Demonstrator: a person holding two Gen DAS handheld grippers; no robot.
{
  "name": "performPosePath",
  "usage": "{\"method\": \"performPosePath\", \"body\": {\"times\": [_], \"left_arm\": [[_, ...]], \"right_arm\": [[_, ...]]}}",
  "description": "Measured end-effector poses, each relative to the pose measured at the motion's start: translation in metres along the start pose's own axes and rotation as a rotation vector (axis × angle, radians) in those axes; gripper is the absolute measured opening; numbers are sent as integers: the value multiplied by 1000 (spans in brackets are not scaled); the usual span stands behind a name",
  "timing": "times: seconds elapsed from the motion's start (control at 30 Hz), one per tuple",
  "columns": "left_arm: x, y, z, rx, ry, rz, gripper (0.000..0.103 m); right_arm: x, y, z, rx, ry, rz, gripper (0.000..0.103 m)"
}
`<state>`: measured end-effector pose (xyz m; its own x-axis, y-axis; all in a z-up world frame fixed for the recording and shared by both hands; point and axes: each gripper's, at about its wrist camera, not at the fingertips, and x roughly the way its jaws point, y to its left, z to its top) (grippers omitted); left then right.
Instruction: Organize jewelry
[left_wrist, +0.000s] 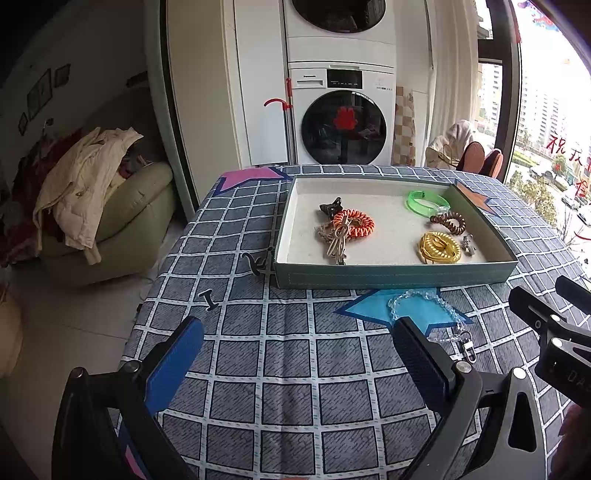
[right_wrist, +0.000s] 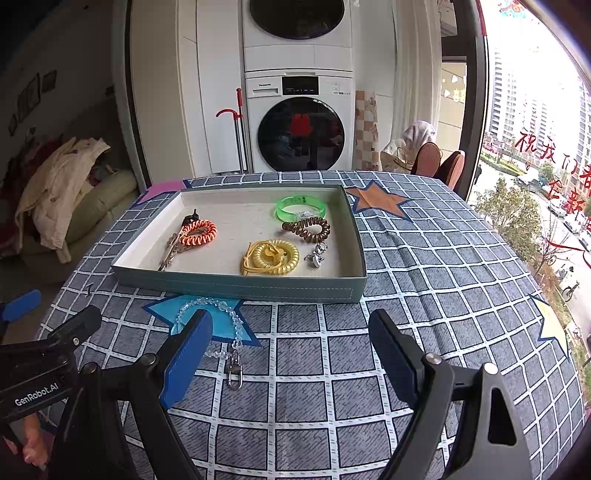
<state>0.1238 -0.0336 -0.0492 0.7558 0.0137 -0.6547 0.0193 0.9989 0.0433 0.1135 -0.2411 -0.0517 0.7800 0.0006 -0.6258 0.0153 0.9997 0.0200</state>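
A clear bead bracelet with a metal clasp (left_wrist: 428, 310) (right_wrist: 221, 325) lies on the checked tablecloth in front of a shallow green box (left_wrist: 391, 275) (right_wrist: 236, 286). The box holds an orange coil tie (left_wrist: 353, 222) (right_wrist: 198, 232), a brown coil tie (left_wrist: 448, 221) (right_wrist: 306, 228), a yellow coil tie (left_wrist: 439, 247) (right_wrist: 271, 256), a green bangle (left_wrist: 427, 202) (right_wrist: 300, 207), a beige knotted piece (left_wrist: 337, 240) and a small silver piece (left_wrist: 468, 244) (right_wrist: 316, 254). My left gripper (left_wrist: 299, 347) is open and empty, left of the bracelet. My right gripper (right_wrist: 291, 339) is open and empty, just right of the bracelet.
The table carries a grey checked cloth (left_wrist: 288, 354) (right_wrist: 424, 258) with coloured stars. Stacked washing machines (left_wrist: 341, 114) (right_wrist: 299, 125) stand behind it. A sofa with clothes (left_wrist: 96, 206) is at the left and a window (right_wrist: 535, 147) at the right.
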Motion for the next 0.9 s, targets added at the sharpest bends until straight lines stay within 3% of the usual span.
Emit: {"method": "performPosePath", "body": {"times": [0.9], "left_arm": [[-1, -2, 1, 6, 5, -6, 103]], "right_arm": [[0, 0, 0, 10, 3, 7, 88]]}}
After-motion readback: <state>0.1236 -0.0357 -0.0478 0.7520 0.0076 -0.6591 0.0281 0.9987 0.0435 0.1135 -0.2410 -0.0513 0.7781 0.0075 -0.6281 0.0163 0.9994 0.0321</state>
